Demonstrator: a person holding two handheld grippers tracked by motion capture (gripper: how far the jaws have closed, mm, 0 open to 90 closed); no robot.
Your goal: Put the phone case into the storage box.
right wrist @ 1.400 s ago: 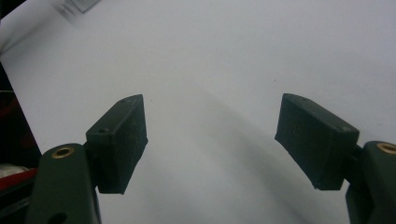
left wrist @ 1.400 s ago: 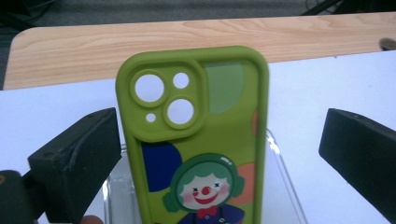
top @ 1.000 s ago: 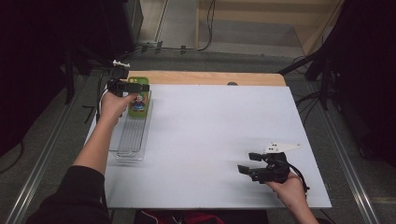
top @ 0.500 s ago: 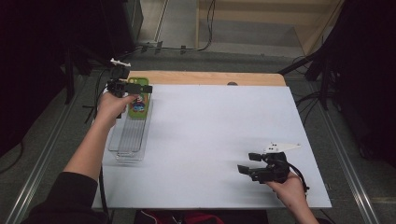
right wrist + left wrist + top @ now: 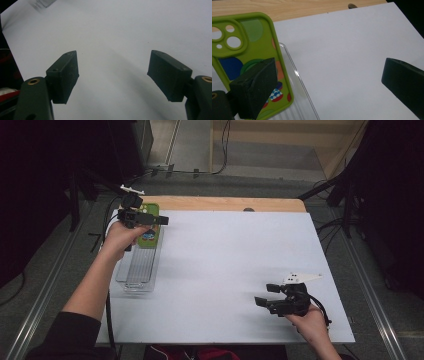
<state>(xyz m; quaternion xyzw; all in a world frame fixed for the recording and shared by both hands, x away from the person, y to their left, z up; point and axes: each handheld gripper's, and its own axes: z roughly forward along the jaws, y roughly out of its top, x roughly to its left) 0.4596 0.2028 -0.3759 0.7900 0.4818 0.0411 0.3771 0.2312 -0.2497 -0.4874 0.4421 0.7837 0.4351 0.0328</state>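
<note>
1. High view: your left hand-held gripper (image 5: 159,220) hangs over the far left corner of the tabletop (image 5: 225,270), jaws spread wide and empty. Just under it lies the green phone case (image 5: 148,226), resting on the far end of the clear tray (image 5: 140,265). Your hand (image 5: 121,237) and the gripper body cover part of the case, so you cannot tell from here how much of it sits inside the tray. The tray's near end is plain, but its clear walls are hard to trace against the white sheet. Your right hand-held gripper (image 5: 262,295) sits low near the front right of the tabletop, well apart from the case, jaws open with nothing between them

2. Left gripper view: the phone case (image 5: 249,50) shows its back, with camera holes and coloured circles, lying partly over the tray rim (image 5: 294,72). The near jaw blocks the case's lower middle, and the case's lower end is cut off by the bottom edge. The other jaw stands far off over bare white sheet, so the gap is wide and neither jaw touches the case

3. Right gripper view: both jaws stand well apart over bare white tabletop (image 5: 112,37). A blurred clear shape at the top left corner is cut off by the edge; it is too smeared to say what it is
</note>
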